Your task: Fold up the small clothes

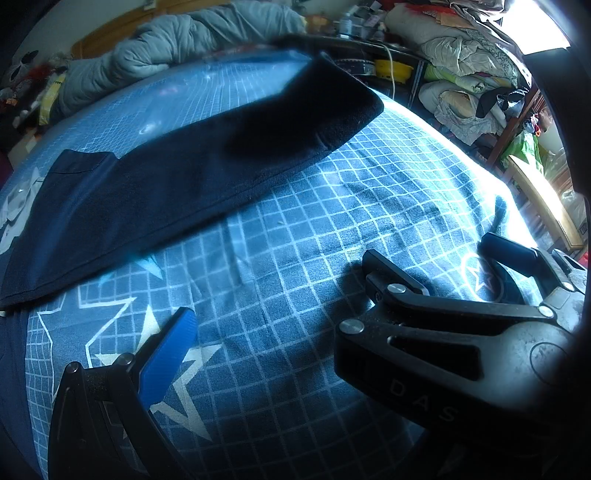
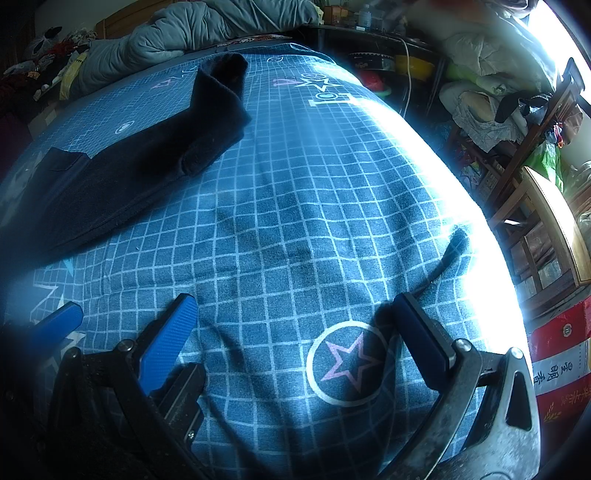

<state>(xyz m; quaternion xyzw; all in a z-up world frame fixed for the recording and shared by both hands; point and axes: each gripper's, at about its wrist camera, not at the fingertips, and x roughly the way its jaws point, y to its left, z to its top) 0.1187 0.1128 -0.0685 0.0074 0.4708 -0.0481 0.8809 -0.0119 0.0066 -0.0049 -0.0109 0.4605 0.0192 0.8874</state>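
A: Where is the garment?

B: A dark navy garment (image 1: 177, 177) lies on the blue grid-patterned bedsheet (image 1: 332, 221), a long folded strip running from the lower left of the left wrist view up toward the upper centre. Its far end looks thicker and almost black. In the right wrist view the same garment (image 2: 140, 162) sits in the upper left, with its far end curled up into a raised fold.

A: Is either gripper touching it?

B: No. Both are apart from it, over bare sheet in the lower part of their frames.

A: How does the left gripper stand?

B: In the right wrist view only one blue finger (image 2: 55, 325) of it shows at the lower left edge. In its own view a blue finger shows at lower left, while the lower right is taken up by the black body of the right gripper (image 1: 424, 258), so I cannot tell how far the left gripper (image 1: 258, 332) is spread. Nothing lies against the finger that shows.

A: And the right gripper?

B: The right gripper (image 2: 291, 317) is spread wide and empty, its fingers on either side of a circled pink star (image 2: 351, 363) printed on the sheet.

A: What else is around?

B: A grey quilt (image 2: 192, 29) is bunched at the top of the frame along the far edge of the bed. Piled laundry and bedding (image 1: 469, 74) fill the upper right, with a wooden chair (image 2: 546, 229) at the right edge in strong light.
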